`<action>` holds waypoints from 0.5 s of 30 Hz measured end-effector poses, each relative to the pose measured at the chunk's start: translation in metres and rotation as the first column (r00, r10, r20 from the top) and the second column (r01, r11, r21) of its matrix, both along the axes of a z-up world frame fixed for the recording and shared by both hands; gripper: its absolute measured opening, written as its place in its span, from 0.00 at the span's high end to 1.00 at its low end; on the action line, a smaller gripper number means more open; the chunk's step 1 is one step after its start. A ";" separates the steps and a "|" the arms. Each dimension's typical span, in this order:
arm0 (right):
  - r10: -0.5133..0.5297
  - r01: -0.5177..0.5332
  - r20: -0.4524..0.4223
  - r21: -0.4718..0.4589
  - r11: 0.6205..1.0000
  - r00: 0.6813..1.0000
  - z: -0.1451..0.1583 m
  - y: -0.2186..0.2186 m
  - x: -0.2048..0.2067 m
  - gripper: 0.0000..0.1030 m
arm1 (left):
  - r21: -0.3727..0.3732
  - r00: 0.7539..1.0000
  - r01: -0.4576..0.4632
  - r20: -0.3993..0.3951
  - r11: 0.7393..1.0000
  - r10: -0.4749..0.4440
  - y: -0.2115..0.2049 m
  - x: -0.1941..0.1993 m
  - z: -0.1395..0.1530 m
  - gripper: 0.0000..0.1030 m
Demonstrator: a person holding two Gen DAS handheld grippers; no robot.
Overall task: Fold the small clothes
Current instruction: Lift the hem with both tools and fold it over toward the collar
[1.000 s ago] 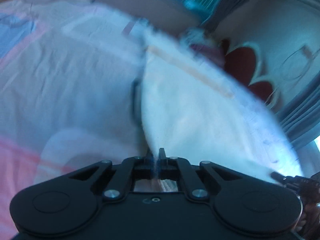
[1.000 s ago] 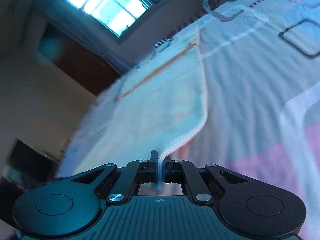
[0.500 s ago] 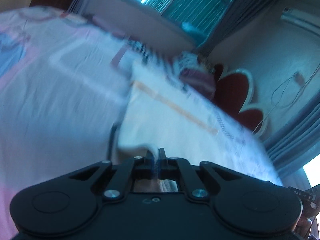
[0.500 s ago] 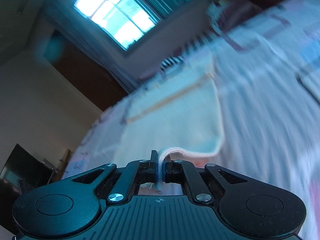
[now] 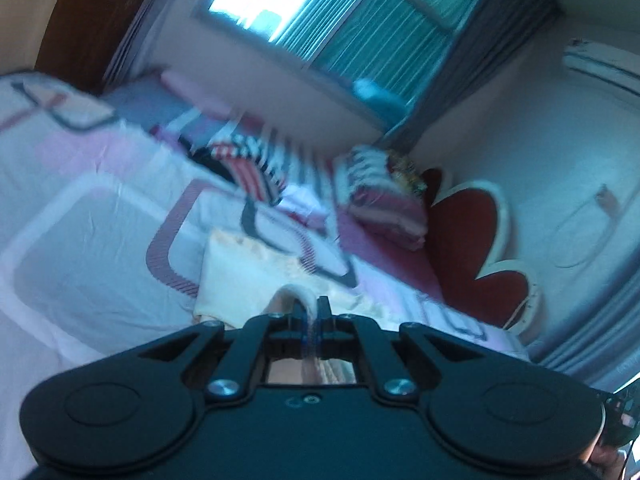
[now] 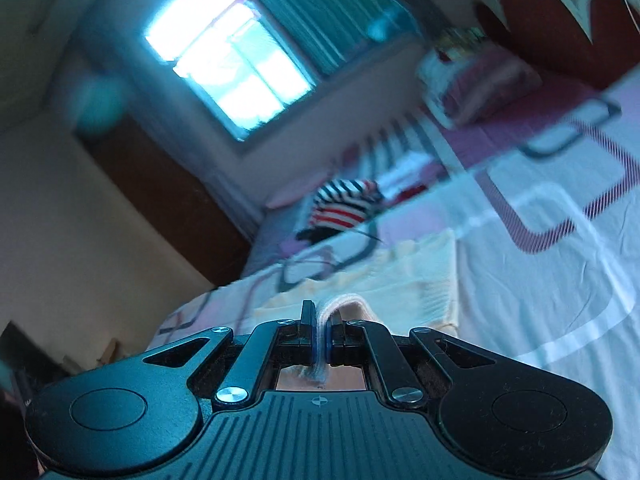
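Both grippers, left (image 5: 311, 312) and right (image 6: 321, 320), had their jaws closed tight on one edge of the cream cloth (image 5: 240, 276), one at each corner, so that the held edge stayed level above the rest lying on the bed (image 5: 80, 208), apparently for folding over.

Both rigs are basically twins: matte black plastic, wide body with a big round disc moulded into each side at roughly 8 and 4 o'clock. The left gripper (image 5: 312, 314) has a smooth top plate and two shiny silver screws on its angled linkage arms. The right gripper (image 6: 322, 320) gets a ribbed top plate with a small crosshair mark, plus blue pad edges.
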State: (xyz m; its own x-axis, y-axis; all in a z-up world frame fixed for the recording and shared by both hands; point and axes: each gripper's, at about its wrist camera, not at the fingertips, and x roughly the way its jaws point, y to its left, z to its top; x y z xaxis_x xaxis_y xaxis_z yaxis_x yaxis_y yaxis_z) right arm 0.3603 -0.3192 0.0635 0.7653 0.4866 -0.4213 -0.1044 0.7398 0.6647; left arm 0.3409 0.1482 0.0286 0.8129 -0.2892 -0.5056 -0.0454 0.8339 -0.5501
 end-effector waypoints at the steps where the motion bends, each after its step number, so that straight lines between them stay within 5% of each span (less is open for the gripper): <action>1: -0.002 0.002 -0.019 0.006 1.000 1.000 -0.010 -0.001 0.016 0.97 | 0.009 1.000 0.002 -0.023 1.000 -0.002 -0.001 0.014 -0.007 0.98; 15: -0.043 0.061 -0.212 0.076 0.995 0.976 -0.125 -0.023 0.177 0.97 | 0.068 0.983 0.035 -0.184 0.997 -0.022 0.005 0.174 -0.089 0.96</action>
